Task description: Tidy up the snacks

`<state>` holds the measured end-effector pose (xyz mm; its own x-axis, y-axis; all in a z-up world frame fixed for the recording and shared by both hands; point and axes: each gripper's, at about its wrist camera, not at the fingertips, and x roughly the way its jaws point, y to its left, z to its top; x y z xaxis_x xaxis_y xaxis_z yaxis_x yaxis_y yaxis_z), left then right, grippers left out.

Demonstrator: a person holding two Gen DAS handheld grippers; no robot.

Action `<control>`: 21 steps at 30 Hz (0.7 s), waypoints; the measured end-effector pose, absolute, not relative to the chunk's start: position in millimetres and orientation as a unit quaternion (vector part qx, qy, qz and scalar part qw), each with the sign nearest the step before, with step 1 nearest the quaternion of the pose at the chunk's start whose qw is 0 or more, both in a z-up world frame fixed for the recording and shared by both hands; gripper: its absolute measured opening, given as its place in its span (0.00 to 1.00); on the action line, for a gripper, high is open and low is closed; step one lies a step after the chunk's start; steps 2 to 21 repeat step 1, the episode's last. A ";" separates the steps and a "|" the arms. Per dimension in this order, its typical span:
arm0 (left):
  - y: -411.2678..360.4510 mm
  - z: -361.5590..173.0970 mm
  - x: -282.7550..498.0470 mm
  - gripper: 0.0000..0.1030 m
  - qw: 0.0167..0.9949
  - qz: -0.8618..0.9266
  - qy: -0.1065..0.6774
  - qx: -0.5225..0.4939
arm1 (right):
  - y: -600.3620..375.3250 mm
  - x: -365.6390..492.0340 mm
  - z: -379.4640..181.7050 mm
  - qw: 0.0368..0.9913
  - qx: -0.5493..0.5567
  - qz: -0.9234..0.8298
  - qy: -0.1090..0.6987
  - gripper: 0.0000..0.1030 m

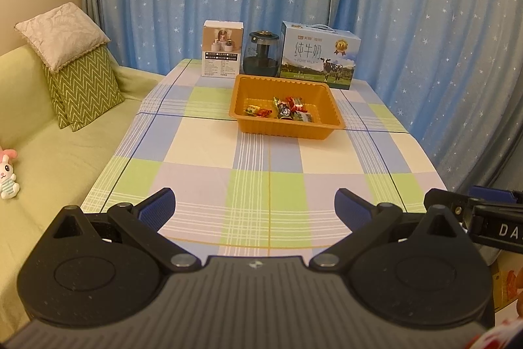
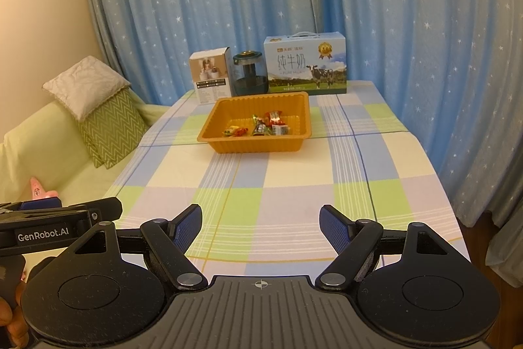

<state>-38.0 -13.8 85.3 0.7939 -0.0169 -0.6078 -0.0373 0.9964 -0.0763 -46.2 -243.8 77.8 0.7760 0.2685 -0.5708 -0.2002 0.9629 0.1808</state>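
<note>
An orange plastic tray [image 1: 248, 123] stands toward the far end of the checked table; it also shows in the right wrist view [image 2: 228, 146]. Several wrapped snacks [image 1: 284, 112] lie inside it, also seen in the right wrist view [image 2: 261, 126]. My left gripper [image 1: 255, 206] is open and empty, held over the near edge of the table, far from the tray. My right gripper [image 2: 260, 223] is open and empty, also over the near edge. Each gripper shows at the side of the other's view.
A white box [image 1: 222, 49], a dark glass jar [image 1: 261, 54] and a milk carton box [image 1: 318, 54] stand behind the tray. A green sofa with cushions [image 1: 81, 80] runs along the table's left. Blue curtains hang behind and to the right.
</note>
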 end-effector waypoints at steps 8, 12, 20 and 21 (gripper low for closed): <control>-13.6 84.7 -37.6 1.00 0.946 0.006 0.322 -0.042 | -244.0 -45.6 77.5 0.941 0.055 0.124 0.311 0.76; -13.6 84.7 -37.6 1.00 0.946 0.006 0.322 -0.042 | -244.0 -45.6 77.5 0.941 0.055 0.124 0.311 0.76; -13.6 84.7 -37.6 1.00 0.946 0.006 0.322 -0.042 | -244.0 -45.6 77.5 0.941 0.055 0.124 0.311 0.76; -13.6 84.7 -37.6 1.00 0.946 0.006 0.322 -0.042 | -244.0 -45.6 77.5 0.941 0.055 0.124 0.311 0.76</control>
